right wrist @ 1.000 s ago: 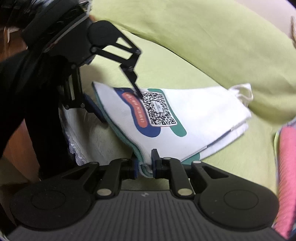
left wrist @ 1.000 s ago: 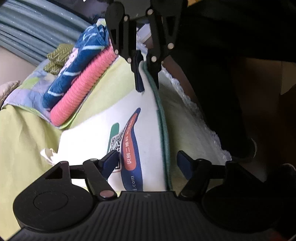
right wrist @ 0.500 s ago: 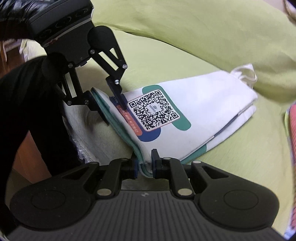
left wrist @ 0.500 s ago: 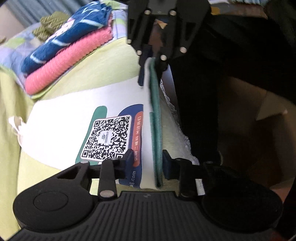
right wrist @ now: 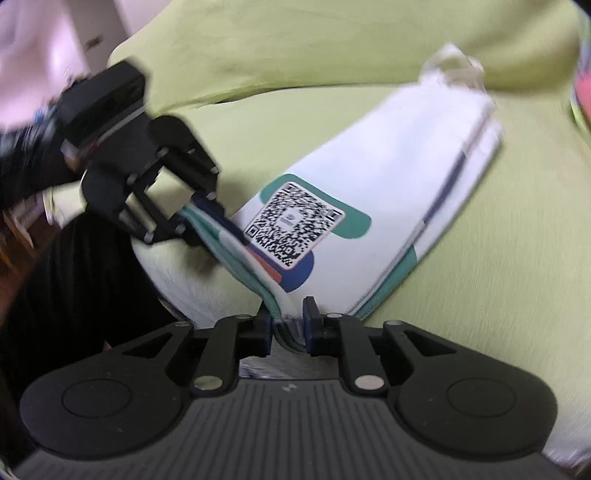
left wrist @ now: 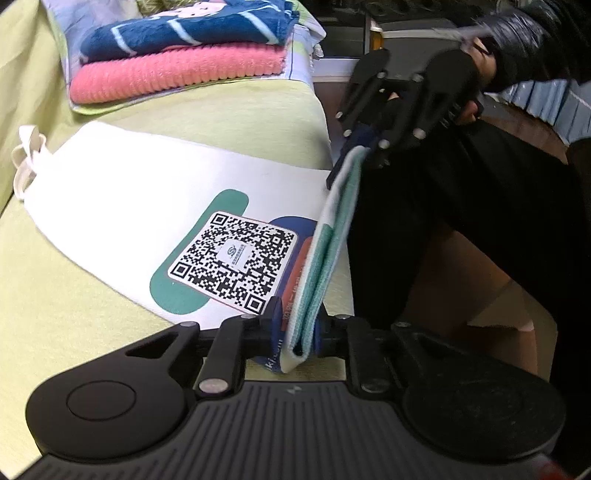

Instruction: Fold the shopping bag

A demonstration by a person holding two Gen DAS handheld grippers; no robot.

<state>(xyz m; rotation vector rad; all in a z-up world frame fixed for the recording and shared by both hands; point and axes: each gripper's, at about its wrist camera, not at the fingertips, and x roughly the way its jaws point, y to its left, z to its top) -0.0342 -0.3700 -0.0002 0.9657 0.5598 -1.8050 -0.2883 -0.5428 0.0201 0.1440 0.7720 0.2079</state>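
1. left wrist view: the left gripper (left wrist: pixel 297 328) is closed on the near corner of the white shopping bag (left wrist: pixel 147 192), its blue pads pinching the teal-edged hem, which stands up on edge between them.
2. the rest of the bag lies flat on the yellow-green bed cover (left wrist: pixel 55 302), printed side up, with a qr code (left wrist: pixel 232 264) on teal, blue and orange shapes; its white handles (left wrist: pixel 26 155) lie bunched at the far left end.
3. along the same raised hem, the right gripper (left wrist: pixel 356 155) is clamped on the far corner, held by a hand in a black sleeve (left wrist: pixel 517 44).
4. beyond the bag sits a stack of folded towels: a pink ribbed one (left wrist: pixel 177 74) under a navy patterned one (left wrist: pixel 184 29).
5. right wrist view (blurred): the right gripper (right wrist: pixel 288 325) grips the bag's (right wrist: pixel 406 147) near corner, layered teal and white edges squeezed between its fingers.
6. the left gripper (right wrist: pixel 201 214) holds the other end of that lifted edge, at upper left.
7. the bag's body rests on the bed cover (right wrist: pixel 498 277), qr code (right wrist: pixel 293 225) facing up, the handles (right wrist: pixel 454 62) at the far end.
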